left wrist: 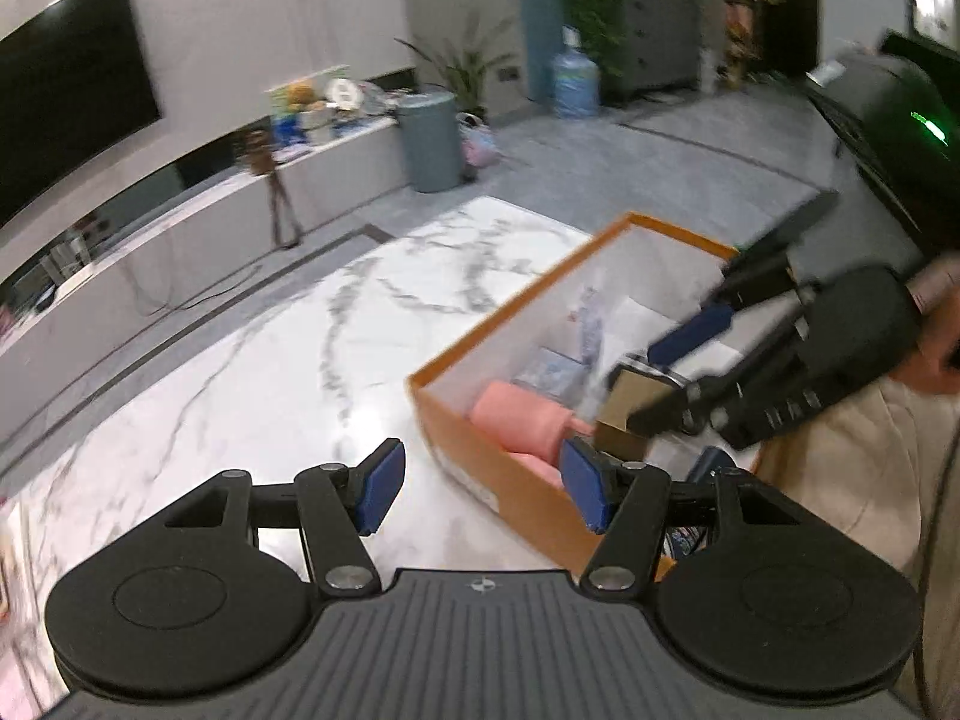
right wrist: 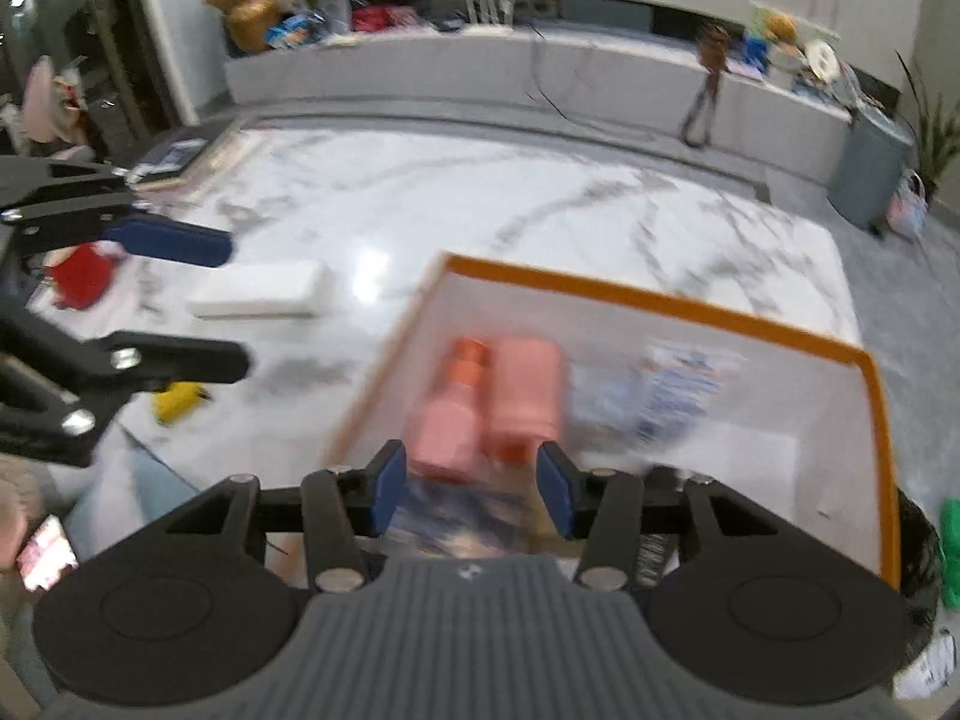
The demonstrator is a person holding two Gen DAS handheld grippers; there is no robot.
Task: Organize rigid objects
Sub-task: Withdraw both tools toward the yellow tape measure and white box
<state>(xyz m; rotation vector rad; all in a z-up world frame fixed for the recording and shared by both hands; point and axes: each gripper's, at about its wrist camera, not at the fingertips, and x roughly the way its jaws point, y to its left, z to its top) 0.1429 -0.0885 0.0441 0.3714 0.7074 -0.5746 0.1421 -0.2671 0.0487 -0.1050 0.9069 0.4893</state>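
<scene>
An orange-rimmed white box [left wrist: 480, 462] [right wrist: 660, 299] stands on the marble table. Two pink bottles [right wrist: 456, 414] [right wrist: 525, 396] lie side by side in it, next to a blue-and-white packet [right wrist: 678, 384]; one pink bottle [left wrist: 522, 420] also shows in the left wrist view. My right gripper [right wrist: 473, 492] [left wrist: 645, 387] hovers over the box's near end, open, nothing between its pads. A small tan carton [left wrist: 624, 399] sits under its fingertips. My left gripper [left wrist: 483, 489] [right wrist: 237, 306] is open and empty, left of the box above the tabletop.
A white flat box [right wrist: 258, 297], a red object [right wrist: 81, 276] and a yellow object [right wrist: 177, 399] lie on the table left of the box. A grey bin [right wrist: 870, 174] and a low TV bench [right wrist: 540, 78] stand beyond the table. The view is motion-blurred.
</scene>
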